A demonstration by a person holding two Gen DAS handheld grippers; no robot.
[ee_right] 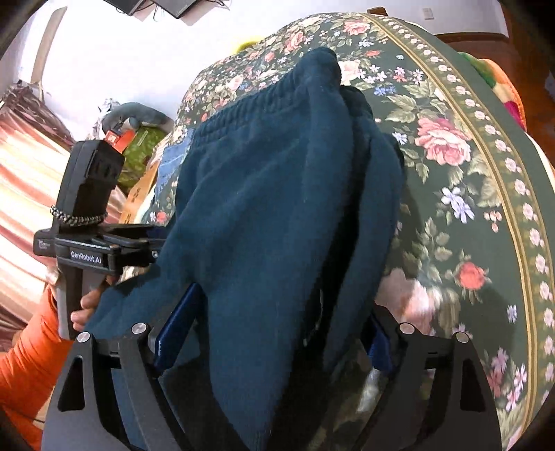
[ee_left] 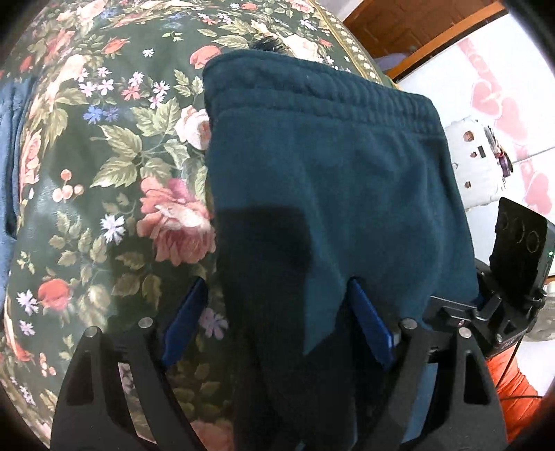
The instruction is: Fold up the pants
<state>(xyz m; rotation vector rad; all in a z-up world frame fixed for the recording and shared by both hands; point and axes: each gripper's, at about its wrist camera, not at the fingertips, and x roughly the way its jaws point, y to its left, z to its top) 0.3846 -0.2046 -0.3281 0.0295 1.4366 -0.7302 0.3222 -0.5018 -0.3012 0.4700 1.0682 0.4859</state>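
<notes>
The dark teal fleece pants (ee_left: 329,180) lie folded over on the floral bedspread (ee_left: 104,173), the elastic waistband at the far end. Their near end drapes between the blue pads of my left gripper (ee_left: 277,295), whose jaws stand wide apart with cloth hanging through the gap. In the right wrist view the same pants (ee_right: 270,208) rise from my right gripper (ee_right: 281,305) toward the bed, bunched in layers. The right jaws also stand wide, with thick fabric filling the gap. The other gripper's body (ee_right: 90,215) shows at the left, held by a hand.
The floral bedspread (ee_right: 468,208) covers the bed, with a bordered edge (ee_right: 513,180) at right. A blue cloth (ee_left: 8,156) lies at the far left. A white wall with pink hearts (ee_left: 503,104) and a wooden frame (ee_left: 416,31) stand beyond the bed. An orange sleeve (ee_right: 24,364) is low left.
</notes>
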